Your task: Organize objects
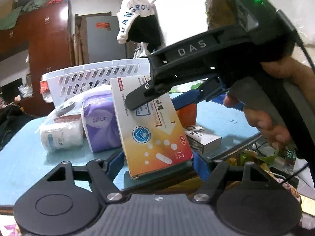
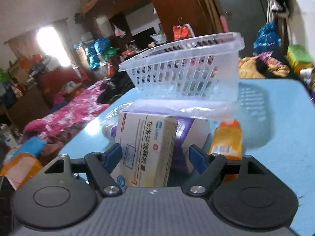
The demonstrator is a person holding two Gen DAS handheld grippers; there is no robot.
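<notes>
Reaching in from the right, the right gripper (image 1: 157,96) straddles the medicine box (image 1: 153,125) unclosed, while the left gripper (image 1: 157,161) pinches its lower end above the blue table (image 1: 23,157)

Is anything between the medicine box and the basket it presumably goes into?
Yes. The medicine box sits between the left gripper fingers; the purple tissue pack and a bagged white roll lie between it and the white basket, so it would likely need lifting over them.
</notes>
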